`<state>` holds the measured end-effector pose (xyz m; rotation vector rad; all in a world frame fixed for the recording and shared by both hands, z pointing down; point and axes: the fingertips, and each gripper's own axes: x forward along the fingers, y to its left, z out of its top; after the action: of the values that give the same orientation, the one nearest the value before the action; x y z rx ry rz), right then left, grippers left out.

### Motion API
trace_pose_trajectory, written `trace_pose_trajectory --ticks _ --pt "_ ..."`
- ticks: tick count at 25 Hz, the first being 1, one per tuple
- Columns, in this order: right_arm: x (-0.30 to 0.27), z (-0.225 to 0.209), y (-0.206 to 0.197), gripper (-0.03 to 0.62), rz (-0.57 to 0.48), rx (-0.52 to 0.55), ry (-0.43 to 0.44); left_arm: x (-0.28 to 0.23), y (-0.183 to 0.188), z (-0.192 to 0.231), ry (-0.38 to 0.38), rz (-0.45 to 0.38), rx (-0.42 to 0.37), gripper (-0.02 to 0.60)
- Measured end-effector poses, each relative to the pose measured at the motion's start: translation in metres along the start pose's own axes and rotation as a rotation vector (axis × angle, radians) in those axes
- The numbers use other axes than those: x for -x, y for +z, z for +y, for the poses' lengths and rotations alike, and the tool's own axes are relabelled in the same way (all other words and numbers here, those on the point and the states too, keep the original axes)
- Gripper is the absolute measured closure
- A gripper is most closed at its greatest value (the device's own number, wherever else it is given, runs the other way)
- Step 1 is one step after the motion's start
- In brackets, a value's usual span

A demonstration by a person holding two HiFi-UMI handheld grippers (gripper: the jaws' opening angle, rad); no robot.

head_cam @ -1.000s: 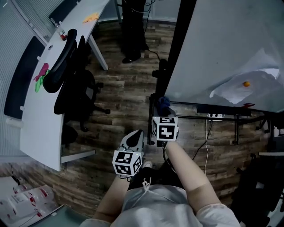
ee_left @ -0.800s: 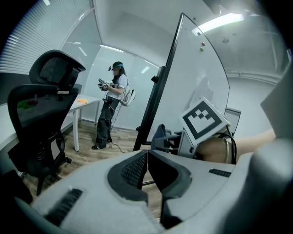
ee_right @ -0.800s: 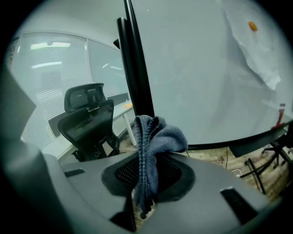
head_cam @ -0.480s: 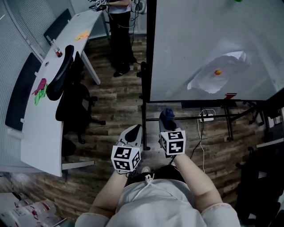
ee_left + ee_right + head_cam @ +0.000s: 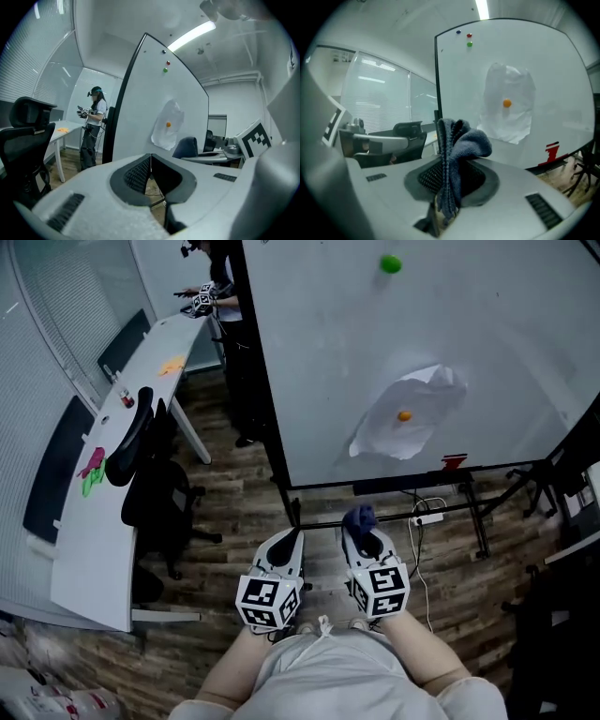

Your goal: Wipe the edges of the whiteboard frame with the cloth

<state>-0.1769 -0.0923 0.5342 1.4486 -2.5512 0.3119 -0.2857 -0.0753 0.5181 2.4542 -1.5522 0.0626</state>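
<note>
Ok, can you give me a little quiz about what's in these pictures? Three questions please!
1. True or false: the left gripper is holding the blue cloth.
2. Which colour is the magnet pinning the paper sheet to the whiteboard? A green, B orange, C red.
3. Fill the gap: the whiteboard's frame is ____ in colour.

Key:
1. False. The left gripper's jaws are shut on nothing; the right gripper is shut on the cloth.
2. B.
3. Black.
</note>
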Motion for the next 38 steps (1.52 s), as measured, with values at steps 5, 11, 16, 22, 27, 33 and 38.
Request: trace_pose_trajectory --ticks 5,11,16,22,27,33,38 --pt "0.032 -0.013 0.006 0.514 -0.05 -0.078 0.06 0.002 0.01 -0.028 0.015 -0.03 -0.016 0.561" --pt "0.048 -0.022 0.011 0.516 -0.091 0.053 0.056 -0.007 0.002 -0.047 0.003 -0.006 -0.011 0.561" --pt "0.048 -0.027 0.015 0.517 -0.089 0.076 0.054 -0.012 0.009 -0.058 -0.003 -0.019 -0.047 0.561" --pt "0.048 -0.026 0.017 0.519 -0.089 0.085 0.06 -0.017 0.008 -0.066 -0.02 -0.012 -0.057 0.561" --pt "0.042 -0.025 0.011 0.519 -0.067 0.093 0.056 -0.022 0.004 -0.062 -0.011 -0.001 -0.039 0.561" --pt "0.038 -0.025 0.01 0.519 -0.06 0.092 0.064 -0.025 0.003 -0.059 -0.013 0.001 -0.031 0.561" --pt "0.035 -0.026 0.009 0.519 -0.041 0.084 0.068 -0.029 -0.002 -0.059 -0.02 0.028 -0.031 0.561"
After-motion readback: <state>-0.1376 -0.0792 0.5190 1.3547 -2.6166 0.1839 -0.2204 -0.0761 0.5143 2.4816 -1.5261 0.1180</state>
